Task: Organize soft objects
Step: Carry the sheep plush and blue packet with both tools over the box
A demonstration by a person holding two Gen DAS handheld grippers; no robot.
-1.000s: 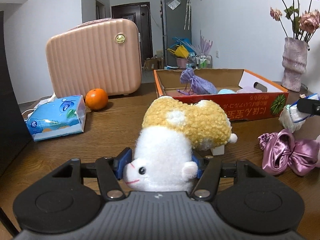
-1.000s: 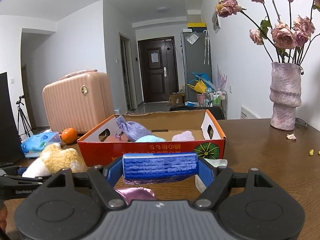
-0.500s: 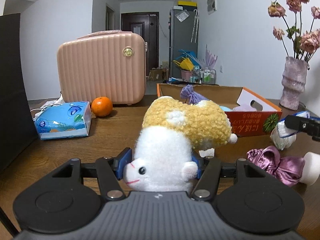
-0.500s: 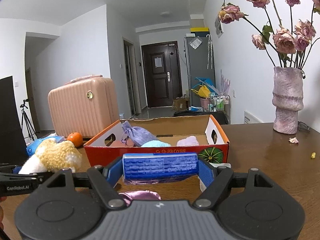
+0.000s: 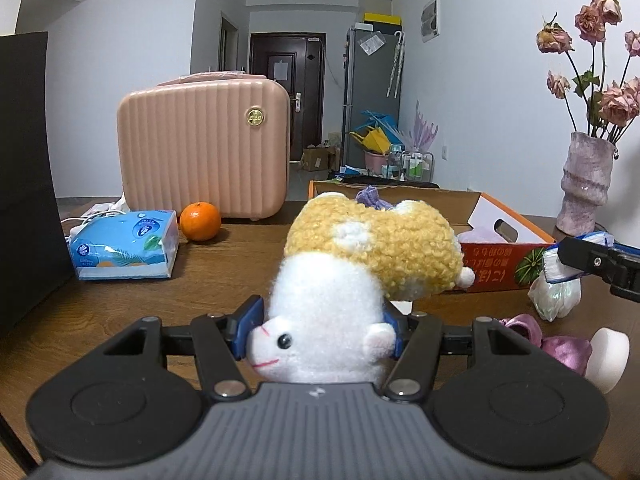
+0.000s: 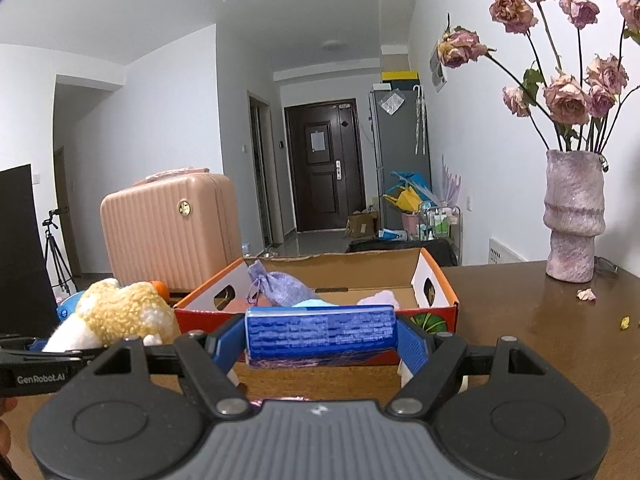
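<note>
Since the earlier frame we have lifted the plush toy point(image 5: 360, 280) higher above the bench point(image 5: 224, 280); our left gripper point(image 5: 320, 326) clamps it, our right gripper point(image 6: 320, 340) clamps a blue tissue pack point(image 6: 320, 334). Both now face the cardboard box point(image 6: 436, 300), so dropping in seems next.

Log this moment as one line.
left gripper: holds plush toy | right gripper: holds blue pack | box: ahead

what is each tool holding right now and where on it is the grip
Left tool: plush hamster, clamped across its white head end. Right tool: blue tissue pack, gripped at its two short ends.
</note>
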